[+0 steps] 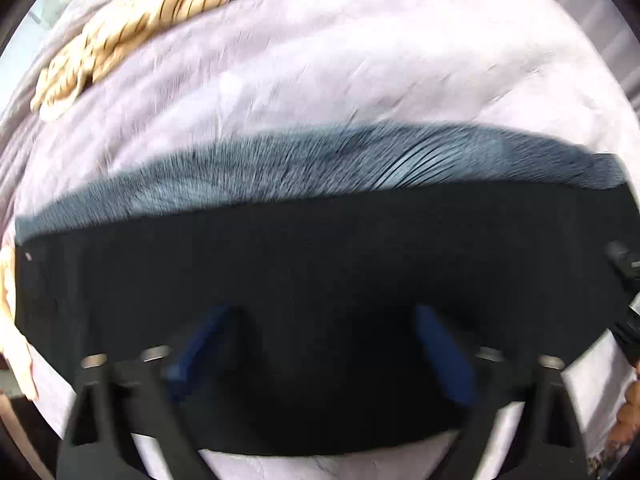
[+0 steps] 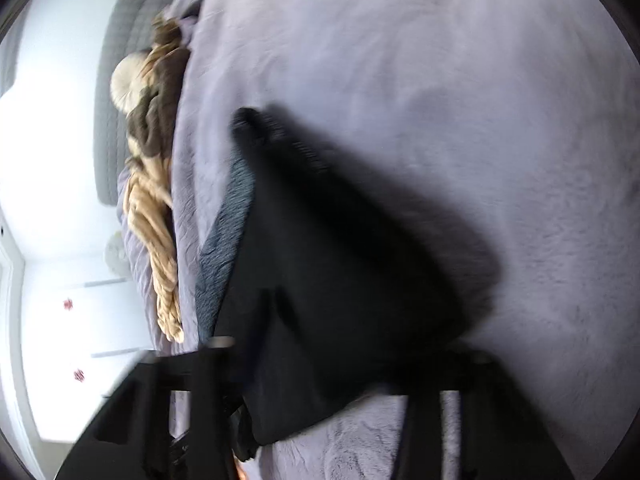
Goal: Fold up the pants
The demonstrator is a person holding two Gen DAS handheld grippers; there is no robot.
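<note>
Left gripper hangs spread above black pants; right gripper's state unclear.

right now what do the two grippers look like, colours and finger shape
Left gripper: black plastic fingers with triangular cut-out braces, silver screw heads at the bases, blue pads on the inner faces. Right gripper: same black braced build, one silver screw visible; pad colour cannot be told against the black pants.
</note>
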